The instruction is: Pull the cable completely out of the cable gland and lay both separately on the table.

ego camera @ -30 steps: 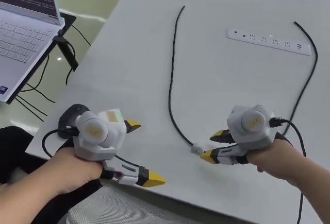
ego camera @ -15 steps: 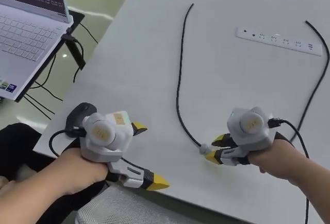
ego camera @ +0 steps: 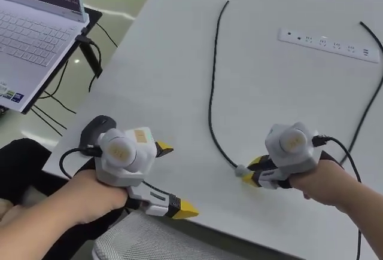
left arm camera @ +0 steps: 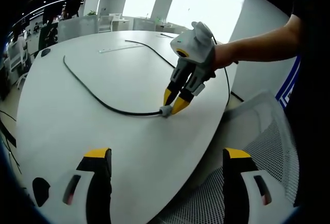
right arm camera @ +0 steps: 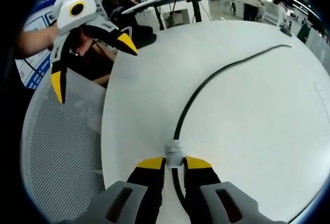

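We see the cable (ego camera: 210,101) lying on the white worktop (ego camera: 287,92) in a long curve, one end up near the far edge and the rest running down toward the near edge, where the pale grey cable gland (ego camera: 241,170) is threaded on it. The cable is not out of the cable gland, which rests on the worktop just in front of the right claw (ego camera: 251,171). In the right gripper view the gland sits right at the yellow tips and the short tail of cable passes back between the two jaws, which are drawn in narrowly on either side of it, so we read this claw as clenched on the cable just behind the gland. The left claw (ego camera: 176,179) hovers at the near left corner of the worktop, well apart from the gland, with its jaws spread wide and nothing between them; one jaw hangs over the worktop and the other out past the edge, above a mesh chair (ego camera: 137,242). A white power strip (ego camera: 328,45) lies toward the far right of the worktop, and a second black cable (ego camera: 371,101) runs down the right side. Off the far left corner stands an open laptop (ego camera: 36,27) on its own stand
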`<state>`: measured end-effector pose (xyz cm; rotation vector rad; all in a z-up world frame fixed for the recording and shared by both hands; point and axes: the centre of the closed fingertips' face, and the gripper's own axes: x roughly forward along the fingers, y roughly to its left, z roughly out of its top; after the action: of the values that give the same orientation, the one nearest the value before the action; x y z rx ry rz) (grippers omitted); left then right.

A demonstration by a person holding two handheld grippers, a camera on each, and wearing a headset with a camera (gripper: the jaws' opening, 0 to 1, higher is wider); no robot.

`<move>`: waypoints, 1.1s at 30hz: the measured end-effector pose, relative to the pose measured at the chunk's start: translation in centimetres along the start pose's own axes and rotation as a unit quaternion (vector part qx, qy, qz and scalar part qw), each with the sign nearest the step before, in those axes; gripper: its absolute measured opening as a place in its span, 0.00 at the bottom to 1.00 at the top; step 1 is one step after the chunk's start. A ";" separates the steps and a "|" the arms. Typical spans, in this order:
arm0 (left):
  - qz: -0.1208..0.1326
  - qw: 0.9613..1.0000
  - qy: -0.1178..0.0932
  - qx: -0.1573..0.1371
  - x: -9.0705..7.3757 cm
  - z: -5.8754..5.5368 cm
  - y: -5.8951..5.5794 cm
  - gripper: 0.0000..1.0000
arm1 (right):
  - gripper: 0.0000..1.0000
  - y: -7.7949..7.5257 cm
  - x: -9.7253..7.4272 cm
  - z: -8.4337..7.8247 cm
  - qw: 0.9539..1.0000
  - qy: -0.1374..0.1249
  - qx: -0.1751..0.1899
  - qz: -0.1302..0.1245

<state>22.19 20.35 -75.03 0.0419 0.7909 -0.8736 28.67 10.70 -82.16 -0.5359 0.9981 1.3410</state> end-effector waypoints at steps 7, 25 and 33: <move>-0.001 1.000 0.001 -0.002 0.0 -0.2 -0.3 0.88 | 0.09 0.0 0.0 0.0 1.000 0.004 -0.015 -0.011; -0.016 0.999 -0.036 0.007 1.3 3.9 -1.3 0.87 | 0.07 1.2 -3.8 1.6 1.000 -0.022 0.005 0.006; -0.029 0.998 -0.042 0.031 2.5 6.2 -2.7 0.85 | 0.07 2.0 -6.0 1.6 0.999 -0.032 0.005 0.014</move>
<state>25.03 14.75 -71.42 0.0370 0.6889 -0.9491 27.68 9.12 -75.88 -0.4709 0.9632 1.3701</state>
